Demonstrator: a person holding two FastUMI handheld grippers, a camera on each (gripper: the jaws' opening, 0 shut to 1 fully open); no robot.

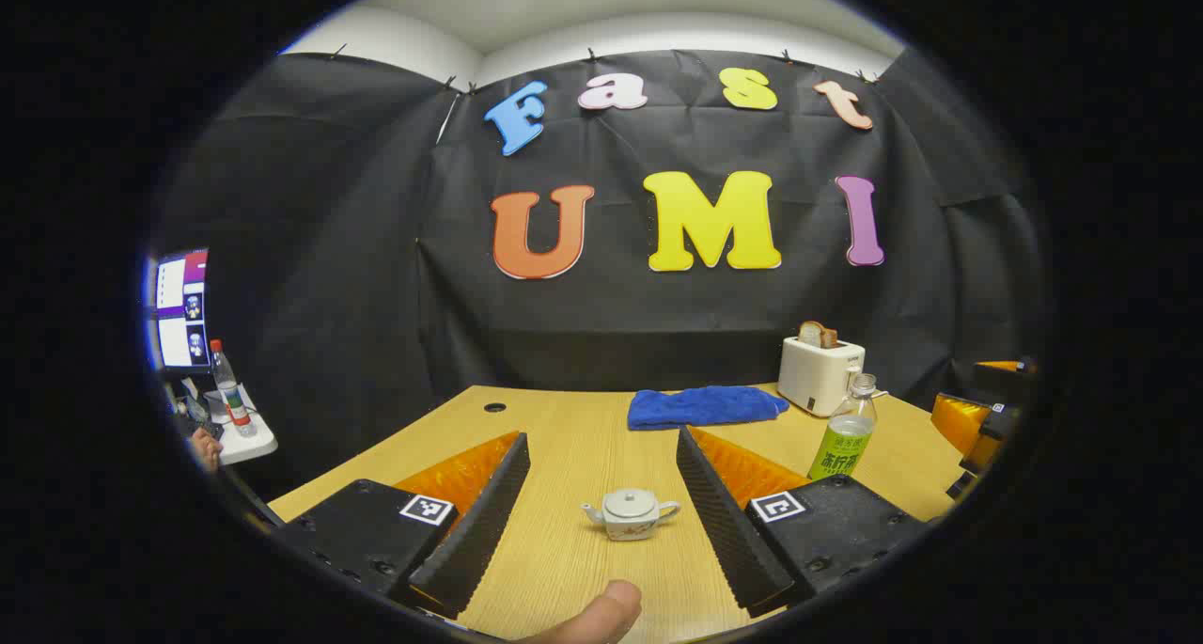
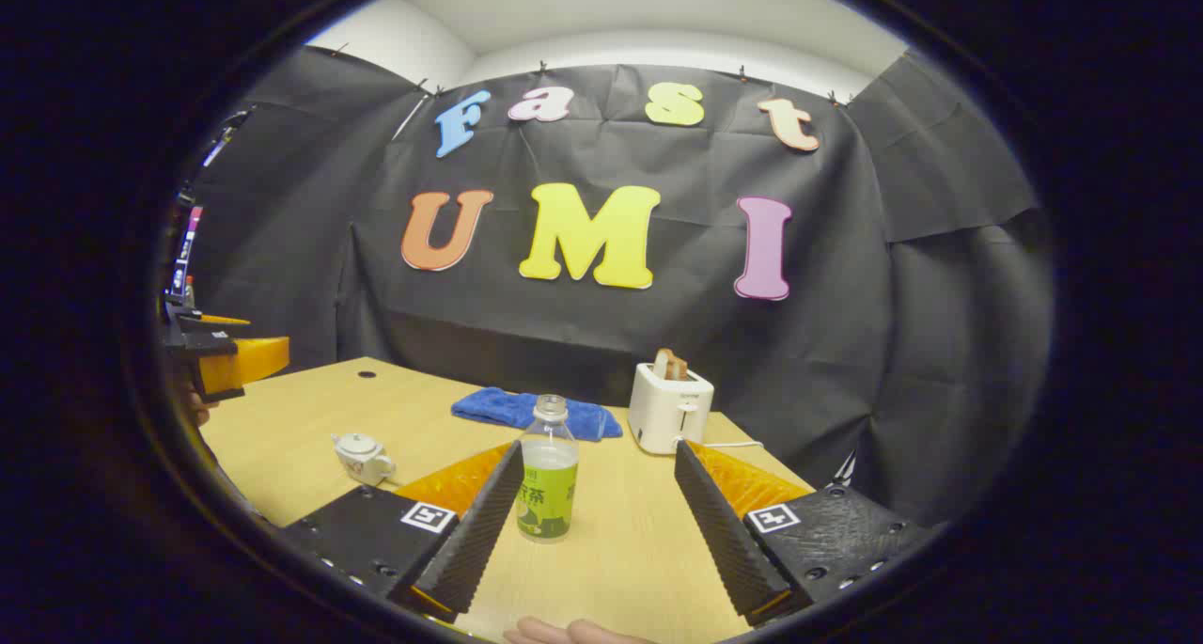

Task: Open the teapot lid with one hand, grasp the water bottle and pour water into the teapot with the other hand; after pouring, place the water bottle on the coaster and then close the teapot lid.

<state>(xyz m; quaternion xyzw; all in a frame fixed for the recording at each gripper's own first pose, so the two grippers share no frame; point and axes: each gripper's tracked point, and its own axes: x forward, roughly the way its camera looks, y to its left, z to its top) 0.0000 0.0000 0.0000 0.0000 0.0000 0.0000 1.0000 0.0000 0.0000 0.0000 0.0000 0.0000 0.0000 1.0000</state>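
In the left gripper view the left tool (image 1: pixel 601 512) stands released, its two fingers spread wide above the wooden worktop (image 1: pixel 573 437), gripping nothing; the teapot (image 1: pixel 630 514) sits upright on the worktop between and just beyond the fingertips, apart from both, with its lid (image 1: pixel 631 503) seated and its spout pointing to the left of that view; a fingertip of the person's hand (image 1: pixel 601 616) shows at the bottom edge; the water bottle (image 1: pixel 846 430) stands upright to the right of the teapot, well apart from it, uncapped and partly filled, with a green label; behind it a white toaster (image 1: pixel 820 373) carries a slice of bread (image 1: pixel 818 334) in its slot; a folded blue cloth (image 1: pixel 705 406) lies just left of the toaster near the far edge; the other tool (image 1: pixel 982 418) shows at the right margin; a side table (image 1: pixel 246 442) at the left carries a second bottle (image 1: pixel 229 388) below a monitor (image 1: pixel 181 307). In the right gripper view the right tool (image 2: pixel 597 512) is likewise released, fingers wide apart; the water bottle (image 2: pixel 547 470) stands between them, nearer the left finger in that view; whether it touches that finger cannot be told; the teapot (image 2: pixel 362 458) rests further left on the worktop (image 2: pixel 282 437), lid on; the blue cloth (image 2: pixel 536 411) and toaster (image 2: pixel 669 407) lie behind the bottle.
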